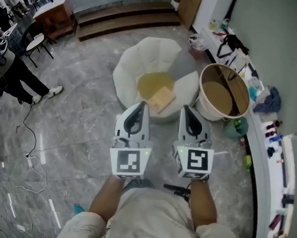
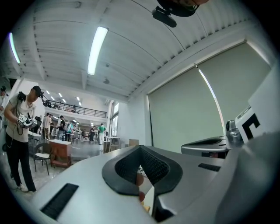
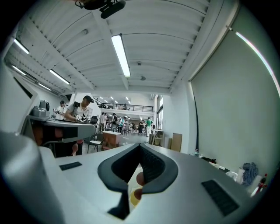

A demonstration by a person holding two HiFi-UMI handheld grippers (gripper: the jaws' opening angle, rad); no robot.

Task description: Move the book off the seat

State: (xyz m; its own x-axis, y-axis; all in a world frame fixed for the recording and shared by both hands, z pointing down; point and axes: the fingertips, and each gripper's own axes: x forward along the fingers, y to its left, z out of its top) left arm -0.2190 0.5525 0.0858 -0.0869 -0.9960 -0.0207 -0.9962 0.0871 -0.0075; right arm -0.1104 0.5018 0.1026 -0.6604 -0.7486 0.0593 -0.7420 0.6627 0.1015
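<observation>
Left tongs [image 1: 140, 105], right tongs [image 1: 187, 110] clenched, empty; book [image 1: 162, 99] on seat [image 1: 135, 62] clear only in head view.

Glossy stone floor [image 1: 81, 115], soft cloth seat [image 1: 137, 62]

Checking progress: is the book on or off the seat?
On: the book lies on the white seat, over its yellow cushion.

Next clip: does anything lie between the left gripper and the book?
Nothing in the way. In the head view, only a strip of the yellow cushion shows between the left gripper and the book.
</observation>
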